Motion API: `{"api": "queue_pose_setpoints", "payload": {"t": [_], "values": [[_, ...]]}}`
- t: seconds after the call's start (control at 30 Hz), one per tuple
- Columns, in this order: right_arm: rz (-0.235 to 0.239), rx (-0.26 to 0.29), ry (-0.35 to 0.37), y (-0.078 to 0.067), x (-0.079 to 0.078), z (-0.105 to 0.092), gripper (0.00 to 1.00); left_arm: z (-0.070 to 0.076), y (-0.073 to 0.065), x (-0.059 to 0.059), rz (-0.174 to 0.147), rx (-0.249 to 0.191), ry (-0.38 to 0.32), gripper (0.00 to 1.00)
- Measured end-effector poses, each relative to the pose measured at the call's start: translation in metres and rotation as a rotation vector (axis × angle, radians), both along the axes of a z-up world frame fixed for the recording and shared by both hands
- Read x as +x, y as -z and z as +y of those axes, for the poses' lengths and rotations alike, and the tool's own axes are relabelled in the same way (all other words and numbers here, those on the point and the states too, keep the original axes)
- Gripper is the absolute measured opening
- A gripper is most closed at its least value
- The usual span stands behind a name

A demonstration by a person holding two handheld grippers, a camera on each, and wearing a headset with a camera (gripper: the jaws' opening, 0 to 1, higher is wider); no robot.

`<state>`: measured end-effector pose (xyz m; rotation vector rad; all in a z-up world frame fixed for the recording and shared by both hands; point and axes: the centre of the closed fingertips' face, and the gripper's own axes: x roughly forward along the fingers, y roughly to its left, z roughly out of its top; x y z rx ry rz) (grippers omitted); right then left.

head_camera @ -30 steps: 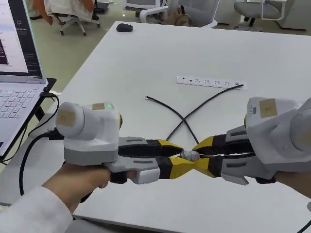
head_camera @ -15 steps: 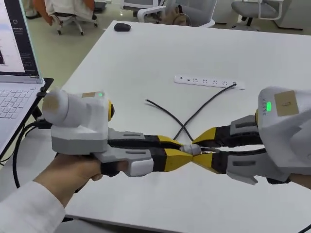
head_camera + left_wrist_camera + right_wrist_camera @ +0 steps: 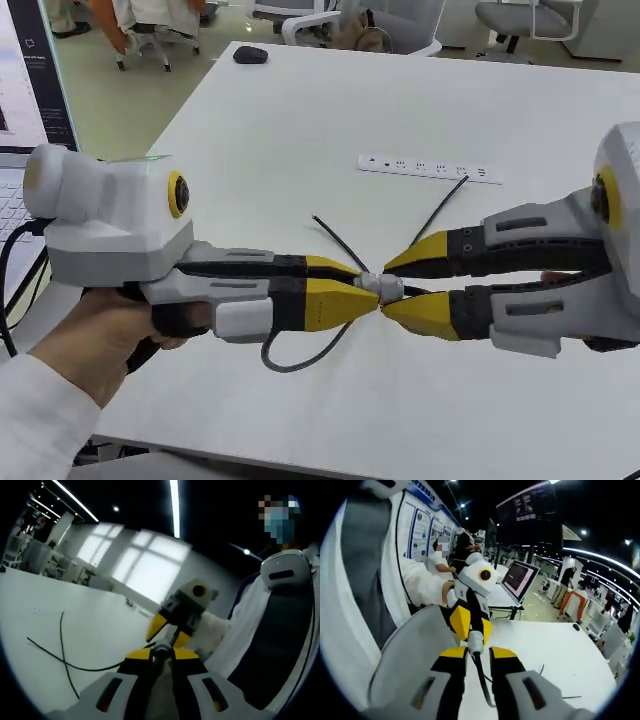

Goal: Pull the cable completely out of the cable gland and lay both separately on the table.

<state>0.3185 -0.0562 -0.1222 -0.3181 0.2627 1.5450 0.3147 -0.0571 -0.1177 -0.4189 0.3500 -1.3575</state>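
— Question: where is the gland now?

— Above the table, in the middle, between both tools. The left gripper has its yellow jaws closed on it, and I think firmly. A loop of the cable hangs from it toward 7 o'clock. A black strand runs off toward 11 o'clock.

— And the right gripper?

— Its jaws are narrow and stand on both sides of the cable, just beside the gland. In the right gripper view I see some gap around the cable, so I cannot tell if it really pinches.

— How to do the pull well, then?

— I would squeeze the cable fully before pulling and keep the left one quiet. Then draw straight along the gland's axis toward 3 o'clock, without bending. The loop must pass freely, or it may snag.
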Motion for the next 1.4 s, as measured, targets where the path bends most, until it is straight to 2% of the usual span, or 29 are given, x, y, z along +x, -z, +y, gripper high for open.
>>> {"api": "queue_pose_setpoints", "payload": {"t": [0.07, 0.13, 0.2, 0.23, 0.27, 0.3, 0.37, 0.47, 0.57, 0.6, 0.83, 0.9, 0.97, 1.03, 1.17, 1.23, 1.27, 1.33, 1.4], "values": [[0.14, 0.042, 0.013, -0.002, -0.002, -0.001, 0.21, -0.002, -0.003, -0.001, -0.011, -0.013, 0.004, 0.15], [0.238, 0.076, 0.011, -0.003, -0.004, -0.003, 0.21, -0.002, -0.006, -0.001, -0.025, -0.019, 0.008, 0.15], [0.349, 0.146, 0.015, -0.01, -0.004, -0.005, 0.18, -0.001, -0.008, -0.001, -0.055, -0.021, -0.002, 0.15], [0.44, 0.182, 0.011, -0.014, -0.005, -0.007, 0.16, -0.001, -0.01, -0.001, -0.084, -0.02, -0.004, 0.15], [0.489, 0.211, 0.01, -0.017, -0.005, -0.007, 0.15, -0.001, -0.011, -0.003, -0.099, -0.017, -0.001, 0.15], [0.561, 0.253, -0.013, -0.023, -0.008, -0.008, 0.16, -0.002, -0.013, -0.005, -0.127, -0.012, 0.006, 0.15], [0.612, 0.275, -0.022, -0.026, -0.01, -0.009, 0.18, -0.003, -0.014, -0.007, -0.153, -0.003, 0.011, 0.15], [0.583, 0.28, -0.014, -0.025, -0.008, -0.008, 0.1, -0.005, -0.017, -0.009, -0.195, -0.002, 0.02, 0.15], [0.601, 0.293, -0.025, -0.028, -0.01, -0.005, 0.11, -0.006, -0.02, -0.009, -0.242, 0.003, 0.013, 0.15], [0.602, 0.295, -0.028, -0.029, -0.011, -0.004, 0.11, -0.006, -0.02, -0.009, -0.247, 0.002, 0.015, 0.15], [0.595, 0.256, -0.065, -0.027, -0.014, -0.005, 0.18, -0.008, -0.019, -0.011, -0.246, 0.01, 0.028, 0.15], [0.592, 0.215, -0.092, -0.021, -0.02, -0.007, 0.2, -0.007, -0.023, -0.009, -0.242, -0.013, 0.017, 0.15], [0.565, 0.205, -0.097, -0.018, -0.022, -0.005, 0.18, -0.005, -0.027, -0.007, -0.243, -0.028, 0.004, 0.15], [0.607, 0.239, -0.094, -0.022, -0.022, -0.003, 0.16, -0.004, -0.03, -0.006, -0.251, -0.035, 0.004, 0.15], [0.612, 0.257, -0.101, -0.025, -0.023, -0.002, 0.16, -0.004, -0.03, -0.007, -0.258, -0.032, 0.002, 0.15], [0.667, 0.319, -0.121, -0.037, -0.026, -0.001, 0.18, -0.004, -0.029, -0.007, -0.259, -0.025, 0.003, 0.15], [0.688, 0.322, -0.119, -0.039, -0.027, -0.001, 0.18, -0.004, -0.027, -0.008, -0.258, -0.021, 0.004, 0.15], [0.65, 0.272, -0.095, -0.029, -0.023, 0.0, 0.13, -0.005, -0.028, -0.009, -0.254, -0.03, 0.006, 0.15], [0.674, 0.264, -0.093, -0.028, -0.025, -0.001, 0.12, -0.007, -0.027, -0.009, -0.264, -0.022, 0.003, 0.15]]}}
